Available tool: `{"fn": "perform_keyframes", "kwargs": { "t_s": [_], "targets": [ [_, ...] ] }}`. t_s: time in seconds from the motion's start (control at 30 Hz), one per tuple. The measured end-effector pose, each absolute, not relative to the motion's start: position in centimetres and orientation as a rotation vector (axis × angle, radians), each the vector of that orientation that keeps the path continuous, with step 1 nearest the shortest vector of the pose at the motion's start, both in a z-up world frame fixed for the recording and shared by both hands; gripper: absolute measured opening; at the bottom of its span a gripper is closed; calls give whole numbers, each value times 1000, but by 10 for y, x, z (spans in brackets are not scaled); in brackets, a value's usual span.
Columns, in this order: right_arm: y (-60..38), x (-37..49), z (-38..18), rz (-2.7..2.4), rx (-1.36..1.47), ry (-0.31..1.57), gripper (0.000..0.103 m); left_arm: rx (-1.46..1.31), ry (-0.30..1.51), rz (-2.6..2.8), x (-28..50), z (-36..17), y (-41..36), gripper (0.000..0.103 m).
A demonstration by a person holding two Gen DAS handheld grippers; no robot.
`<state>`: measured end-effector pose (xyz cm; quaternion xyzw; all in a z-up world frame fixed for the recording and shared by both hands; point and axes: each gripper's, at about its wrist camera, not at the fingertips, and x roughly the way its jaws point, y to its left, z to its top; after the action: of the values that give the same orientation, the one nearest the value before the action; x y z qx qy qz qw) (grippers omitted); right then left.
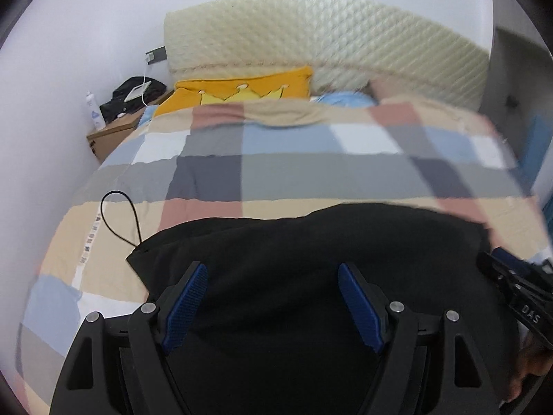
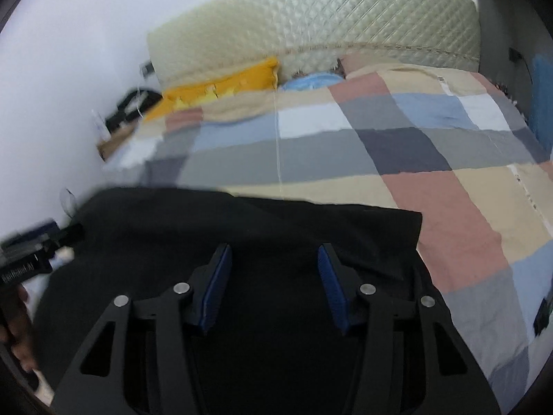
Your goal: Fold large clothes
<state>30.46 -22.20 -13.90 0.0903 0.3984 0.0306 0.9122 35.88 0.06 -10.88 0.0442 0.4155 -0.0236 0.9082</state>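
While above black garment (image 1: 311, 259) on checked quilt (image 1: 276, 159): left gripper (image 1: 273, 276) jaws wide, right gripper (image 2: 274, 259) jaws wide, both holding nothing.

text: "DAS" | on: right gripper (image 1: 525, 297) body, seen from left wrist view

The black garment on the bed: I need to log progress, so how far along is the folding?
Done: the black fabric garment lies on the checked patchwork quilt, layered at its left corner. In hand: nothing; the left tool and right tool are both open above it. Left: further folds, though its final size can't be judged.
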Motion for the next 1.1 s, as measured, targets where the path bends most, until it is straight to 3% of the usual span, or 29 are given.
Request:
{"fn": "perform_keyframes", "kwargs": {
  "t_s": [0.33, 0.67, 1.1],
  "targets": [
    [-224, 353, -182, 64, 246, 869, 53, 65, 918, -76, 408, -157, -5, 78],
    [-208, 345, -198, 66, 182, 845, 53, 67, 859, -80, 392, -175, 3, 84],
    [-220, 315, -178, 163, 129, 785, 54, 148, 767, -43, 346, -143, 11, 84]
  ]
}}
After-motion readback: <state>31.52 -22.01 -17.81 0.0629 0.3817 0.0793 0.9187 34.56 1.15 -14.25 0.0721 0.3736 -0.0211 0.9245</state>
